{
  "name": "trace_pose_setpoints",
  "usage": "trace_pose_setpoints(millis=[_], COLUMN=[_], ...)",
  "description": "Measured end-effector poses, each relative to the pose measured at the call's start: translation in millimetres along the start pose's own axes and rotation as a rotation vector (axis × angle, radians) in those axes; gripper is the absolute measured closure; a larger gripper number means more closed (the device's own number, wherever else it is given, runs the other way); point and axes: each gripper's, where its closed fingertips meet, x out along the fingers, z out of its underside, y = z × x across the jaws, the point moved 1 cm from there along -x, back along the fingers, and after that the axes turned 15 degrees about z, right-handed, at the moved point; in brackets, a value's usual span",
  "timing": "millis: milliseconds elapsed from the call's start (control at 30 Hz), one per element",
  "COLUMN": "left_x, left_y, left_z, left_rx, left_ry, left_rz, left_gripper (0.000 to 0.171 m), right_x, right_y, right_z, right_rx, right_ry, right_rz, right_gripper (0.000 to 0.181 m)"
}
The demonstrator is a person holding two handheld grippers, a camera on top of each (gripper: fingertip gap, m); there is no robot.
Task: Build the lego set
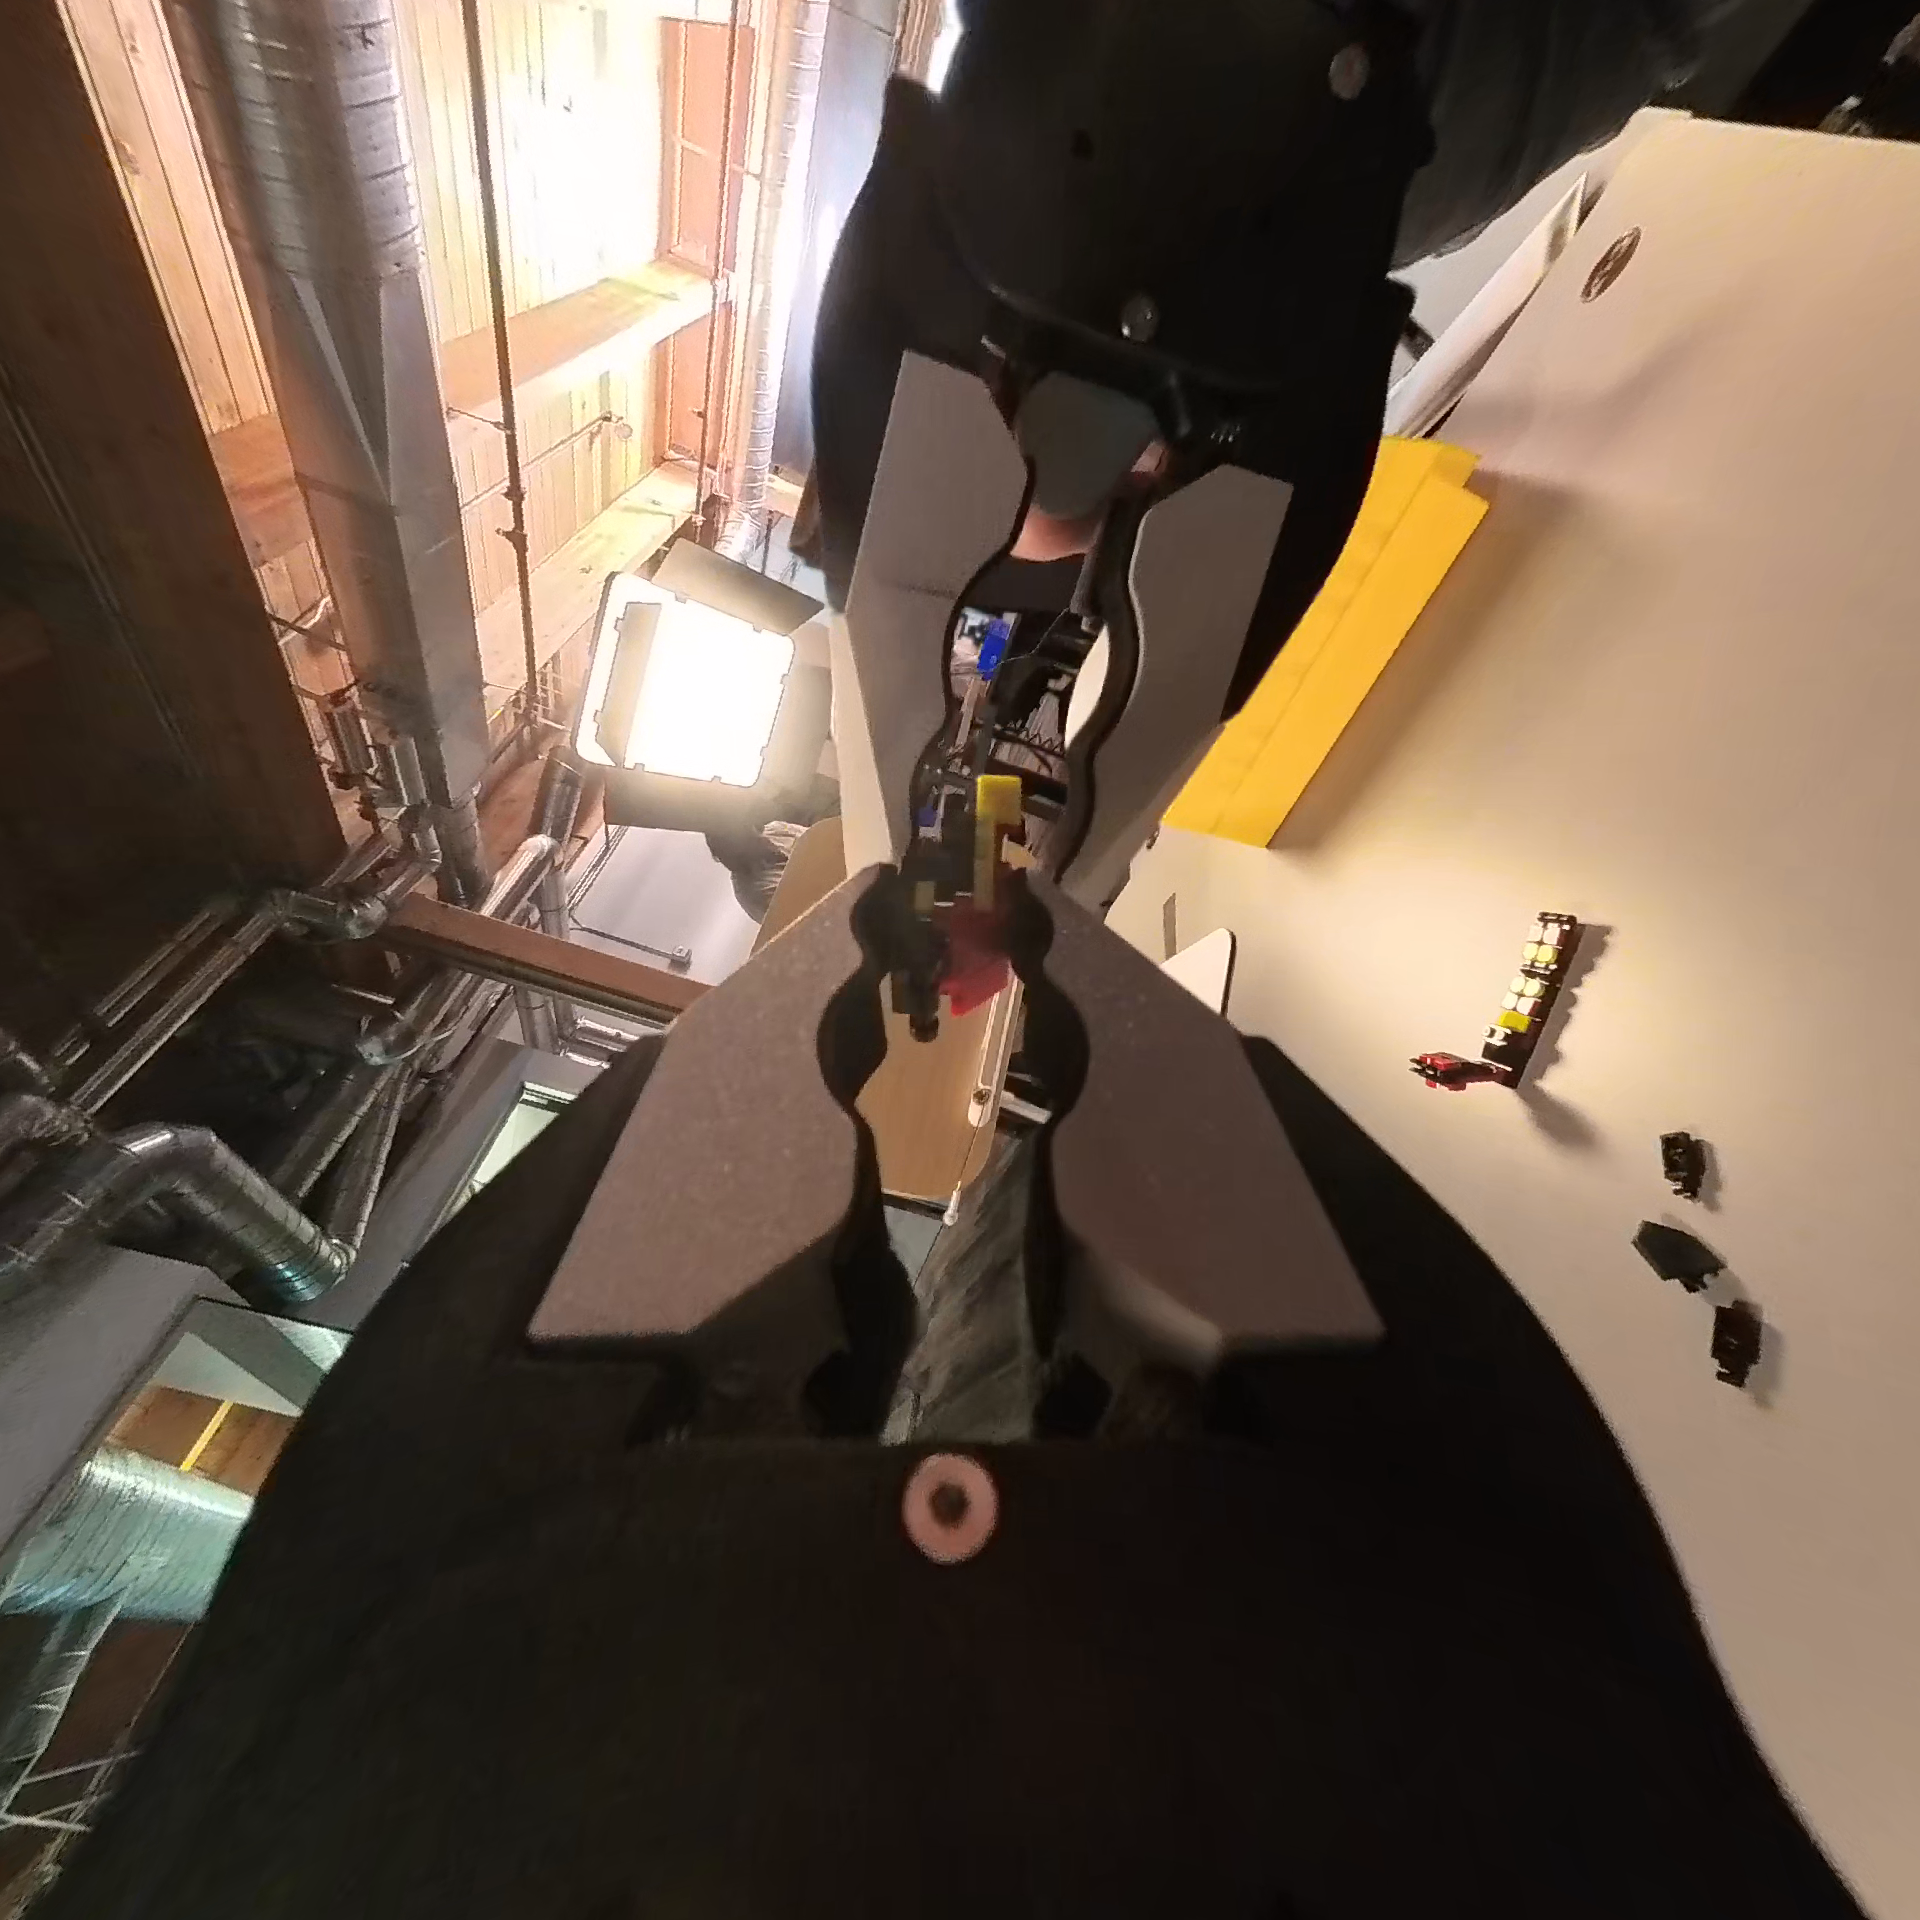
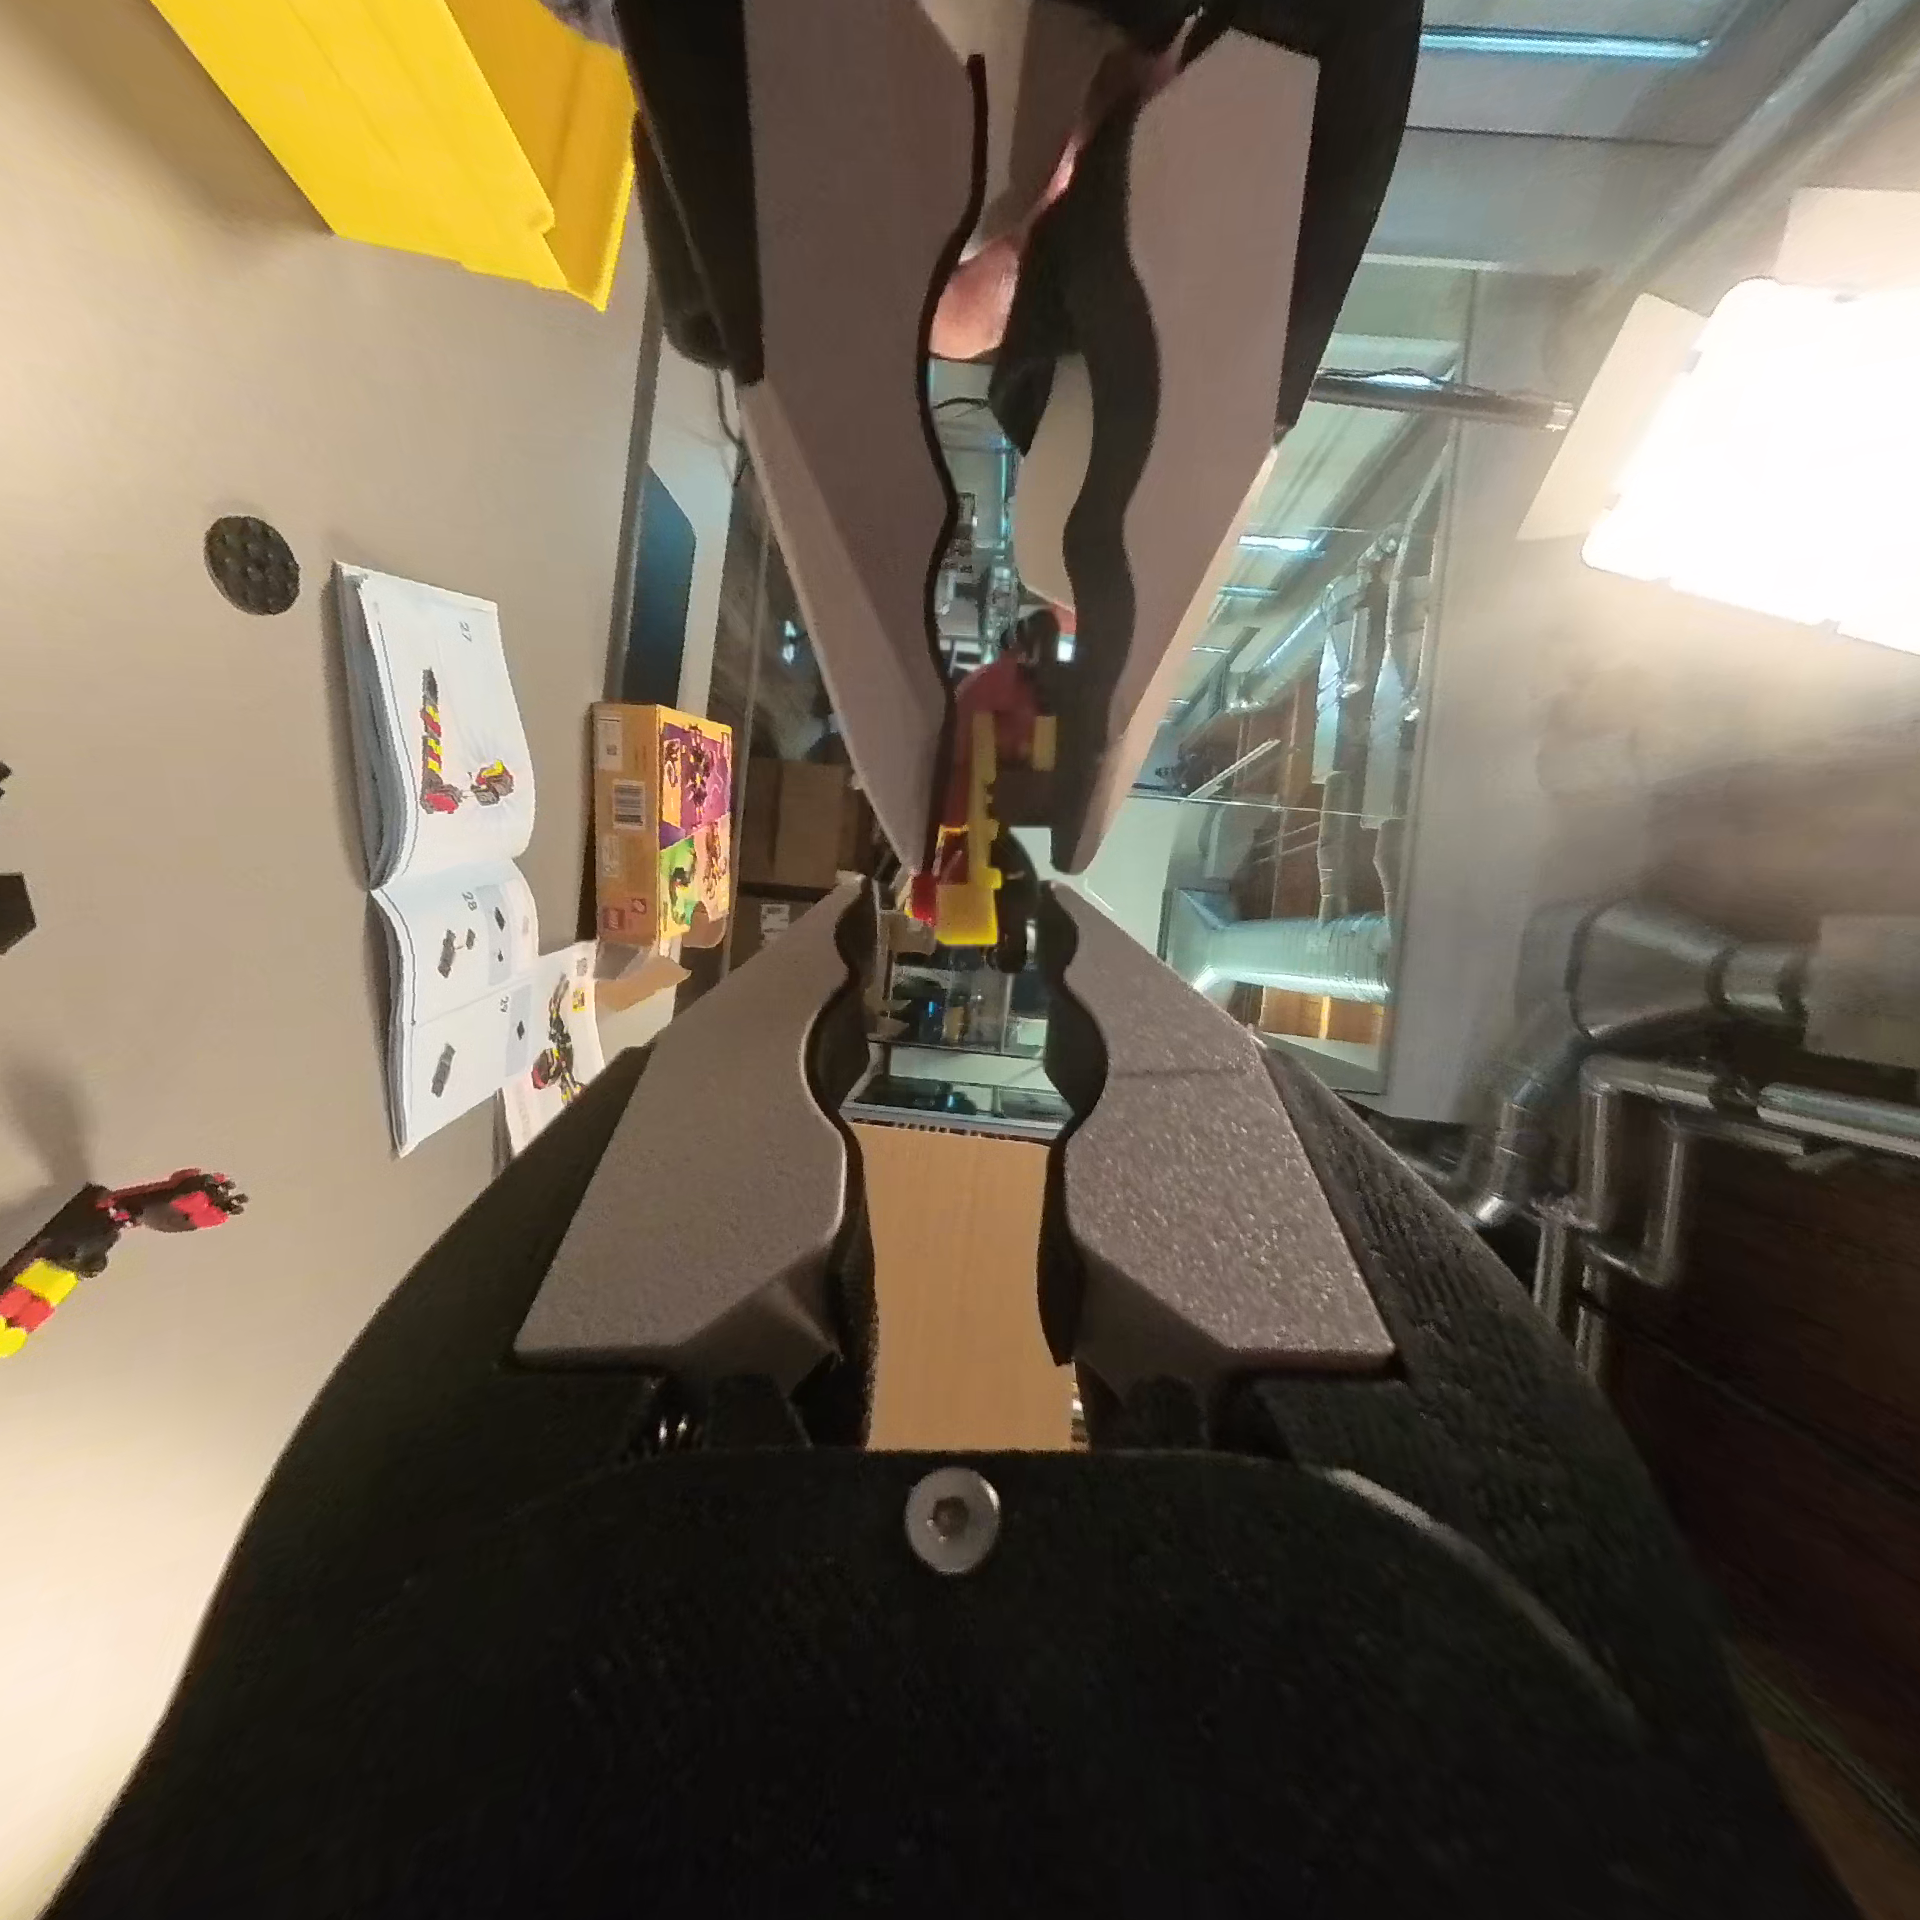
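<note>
Both grippers meet tip to tip in the air above the white table (image 1: 1662, 623). Between them is a small lego assembly (image 1: 961, 925) of black, yellow and red parts, which also shows in the right wrist view (image 2: 971, 831). My left gripper (image 1: 951, 909) is shut on its black and red end. My right gripper (image 2: 951, 899) is shut on its yellow end, and it reaches in from the top of the left wrist view (image 1: 977, 842). A second yellow, white and black lego strip (image 1: 1538, 987) with a red end lies on the table.
Three loose black pieces (image 1: 1683, 1164) lie near the strip. A yellow bin (image 2: 416, 135), a round black plate (image 2: 251, 566), an open instruction booklet (image 2: 447, 810), a lego box (image 2: 660, 821) and a red, black and yellow sub-build (image 2: 114, 1236) are on the table. A bright studio light (image 1: 686, 696) stands beyond. The tips of both grippers are at nearly the same place. From either gripper's tips it is about 30 centimeters to the round black plate (image 2: 251, 566).
</note>
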Motion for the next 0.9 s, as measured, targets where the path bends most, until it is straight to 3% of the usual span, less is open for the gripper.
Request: trace_pose_setpoints(millis=[633, 900], left_x=[-3.4, -0.2], left_y=[-0.1, 0.5], left_z=[-2.7, -1.0], left_rx=[-0.010, -0.004], left_ry=[0.017, -0.025], left_rz=[0.008, 0.014], left_gripper=[0.152, 0.152], right_x=[-0.1, -0.1], right_y=[3.9, 3.1], right_z=[-2.3, -0.8], right_rx=[0.036, -0.045], right_ry=[0.042, 0.057], right_rz=[0.005, 0.047], right_gripper=[0.160, 0.159])
